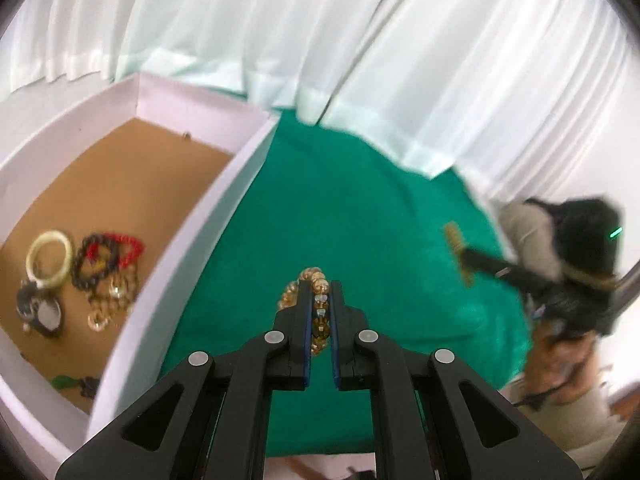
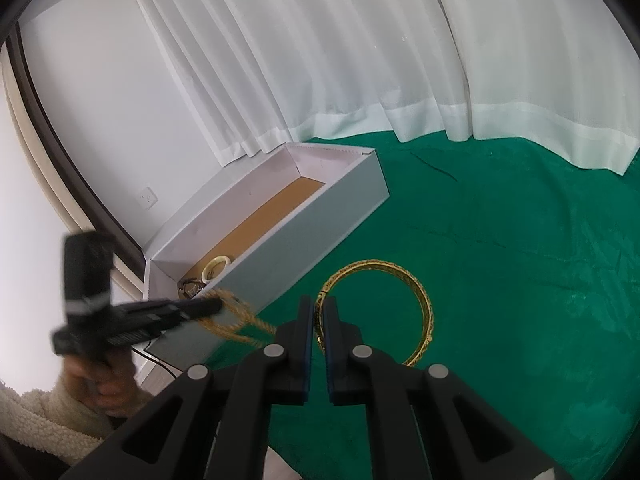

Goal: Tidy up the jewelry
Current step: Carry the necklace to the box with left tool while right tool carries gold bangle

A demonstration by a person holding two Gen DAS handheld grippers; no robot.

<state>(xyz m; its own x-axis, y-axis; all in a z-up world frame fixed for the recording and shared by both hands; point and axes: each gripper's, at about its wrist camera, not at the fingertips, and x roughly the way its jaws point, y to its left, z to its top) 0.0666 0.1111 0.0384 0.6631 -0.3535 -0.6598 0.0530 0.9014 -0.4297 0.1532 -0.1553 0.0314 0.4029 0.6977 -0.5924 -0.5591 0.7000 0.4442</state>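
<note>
My left gripper [image 1: 320, 292] is shut on an amber bead bracelet [image 1: 316, 280], held above the green cloth beside the white box [image 1: 224, 216]. In the right wrist view the left gripper [image 2: 212, 306] carries the blurred bead bracelet [image 2: 236, 316] in front of the box's near end [image 2: 280, 252]. My right gripper [image 2: 319, 308] is shut on a gold bangle [image 2: 416, 292], gripping its left rim above the green cloth. The left wrist view shows the bangle [image 1: 456, 252] edge-on in the right gripper [image 1: 464, 258]. The box holds a cream bangle [image 1: 50, 258], red and dark bead bracelets [image 1: 108, 256], gold pieces and a dark item.
The green cloth [image 2: 520, 280] covers the table. White curtains [image 2: 360, 60] hang along the far edge. The white box has tall walls and a brown floor [image 1: 120, 184]. A wall socket [image 2: 147, 198] and a dark frame lie left of the box.
</note>
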